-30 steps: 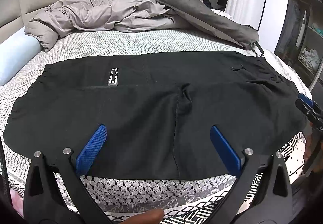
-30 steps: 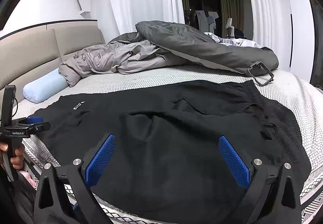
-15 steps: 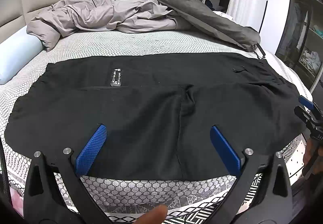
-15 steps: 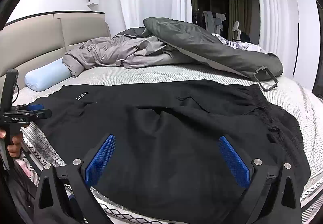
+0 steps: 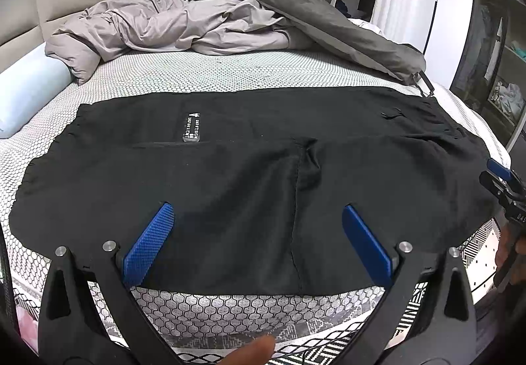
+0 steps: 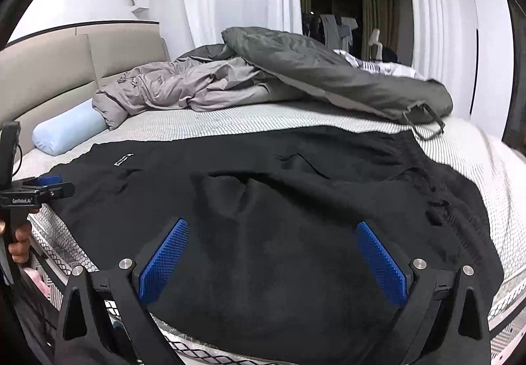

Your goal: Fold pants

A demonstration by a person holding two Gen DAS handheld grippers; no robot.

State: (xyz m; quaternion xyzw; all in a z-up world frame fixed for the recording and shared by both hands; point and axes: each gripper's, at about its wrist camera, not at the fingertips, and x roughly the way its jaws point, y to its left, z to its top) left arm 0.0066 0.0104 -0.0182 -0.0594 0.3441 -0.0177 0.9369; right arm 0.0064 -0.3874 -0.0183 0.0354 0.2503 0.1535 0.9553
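The black pants (image 5: 263,174) lie spread out flat on the bed (image 5: 230,76), right in front of both sets of fingers. They go sideways across the bed, with the near edge just past the fingertips.

The left gripper (image 5: 259,233) has its blue fingers (image 5: 149,241) wide apart and holds nothing. The right gripper (image 6: 273,250) has its fingers (image 6: 381,258) wide apart too, with only black cloth between and under them. I cannot tell for sure if the fingertips touch the cloth or just float over it.

The pants look soft and floppy, not heavy. They will bend and sag when lifted, and may slide a bit on the bed. A bumpy wrinkle sits beyond the right fingers, and the stretchy waist (image 6: 460,200) is off to the right of them. A small white label (image 5: 191,127) sits far ahead of the left fingers.

A good place to grab is the near edge, one gripper toward each end, pinching all the layers together. Then the cloth can be lifted and laid over itself.

A messy grey blanket (image 5: 184,23) is far behind the pants, out of the way.
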